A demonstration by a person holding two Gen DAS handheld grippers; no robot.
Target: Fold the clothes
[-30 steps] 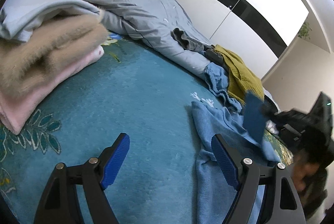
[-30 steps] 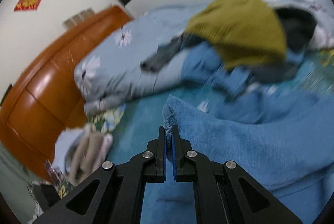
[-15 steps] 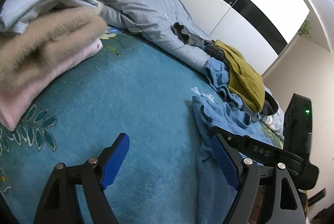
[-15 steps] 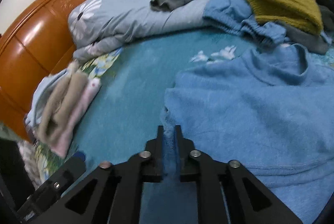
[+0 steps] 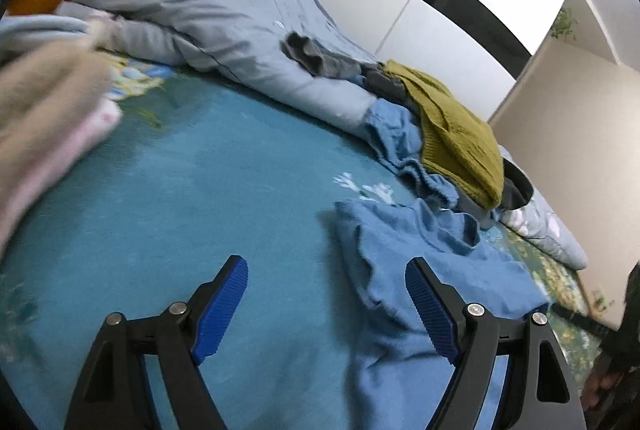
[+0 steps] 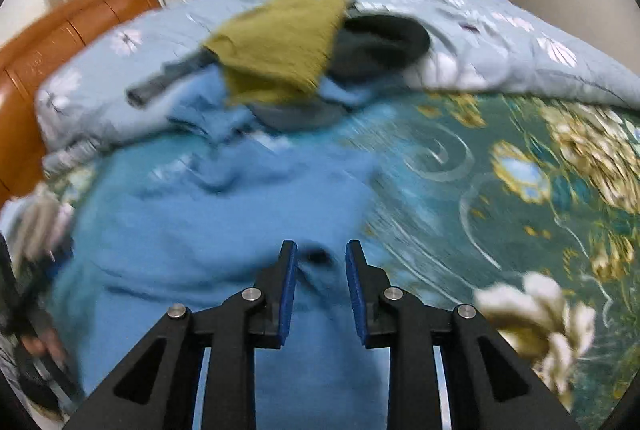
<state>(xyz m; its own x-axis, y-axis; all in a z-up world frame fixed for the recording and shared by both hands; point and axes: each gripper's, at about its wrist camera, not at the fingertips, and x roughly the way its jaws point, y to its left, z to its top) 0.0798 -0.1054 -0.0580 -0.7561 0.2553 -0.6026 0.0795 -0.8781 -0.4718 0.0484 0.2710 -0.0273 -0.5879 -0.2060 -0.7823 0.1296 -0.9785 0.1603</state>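
A blue fleece garment [image 5: 404, 270] lies rumpled on the teal bedspread [image 5: 208, 189]. My left gripper [image 5: 326, 272] hovers open above the bedspread, its right finger over the garment's left edge, nothing between the pads. In the right wrist view the same blue garment [image 6: 224, 213] spreads flat below my right gripper [image 6: 318, 250], whose jaws are opening. The cloth lies under the gap and the pads do not press on it. That view is motion-blurred.
An olive knitted sweater [image 5: 456, 133], a grey garment [image 5: 320, 59] and another blue piece [image 5: 394, 129] are piled against the grey floral duvet [image 5: 208, 9]. Folded beige and pink clothes [image 5: 44, 109] are stacked at the left. An orange headboard [image 6: 52, 41] is behind.
My right gripper let go of the blue garment's edge, which now lies flat, and swung to the right. The left gripper shifted right towards the garment.
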